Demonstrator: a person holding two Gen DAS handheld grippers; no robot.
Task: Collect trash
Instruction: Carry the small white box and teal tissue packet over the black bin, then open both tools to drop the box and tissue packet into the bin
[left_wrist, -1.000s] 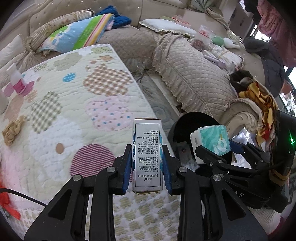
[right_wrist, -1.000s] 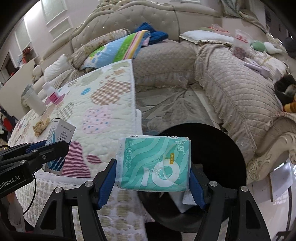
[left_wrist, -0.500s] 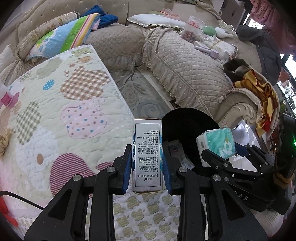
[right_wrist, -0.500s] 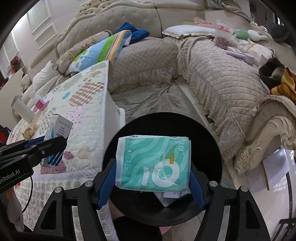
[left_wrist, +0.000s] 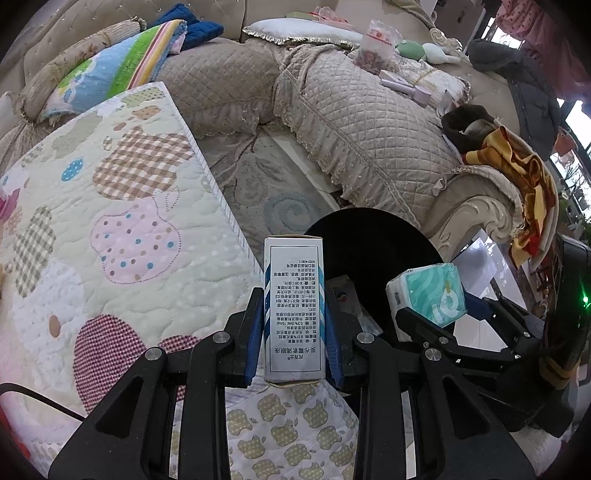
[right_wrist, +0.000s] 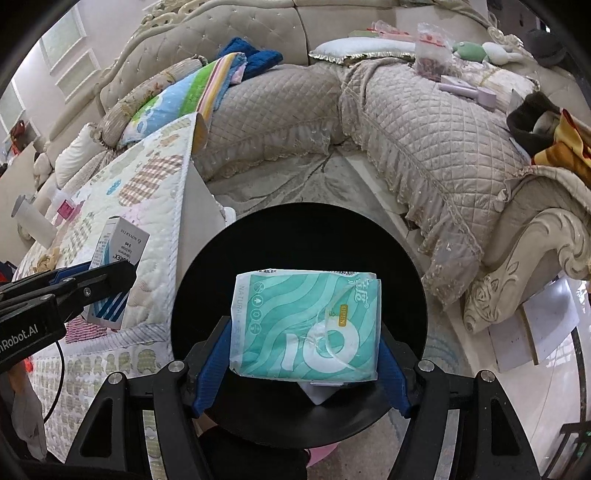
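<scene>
Curving around the back of the room, a beige quilted sofa with lace trim (left_wrist: 373, 122) fills most of both views, with a striped blue, green and yellow cushion (left_wrist: 122, 70) and a dark blue folded cloth (right_wrist: 255, 59) lying on its far seat. Below it on the left spreads a cream quilted cover with patchwork apple shapes (left_wrist: 110, 229), draped over a low table or bed; its edge hangs just beside a round black bin (right_wrist: 299, 243) that stands on the patterned grey rug (left_wrist: 258, 184).

In the right wrist view the right gripper (right_wrist: 301, 365) holds a teal and white soft tissue pack (right_wrist: 306, 325) flat between its blue pads, clenched on both short sides, directly above the bin's dark opening. Some white paper shows inside the bin under the pack.

The left gripper (left_wrist: 294, 332) clamps a narrow white cardboard box with blue stripes and printed text (left_wrist: 294, 306) upright between its pads. The box sits over the quilt's edge, right at the bin's left rim. Both grippers are close together, side by side, the left one just short of the opening.
</scene>
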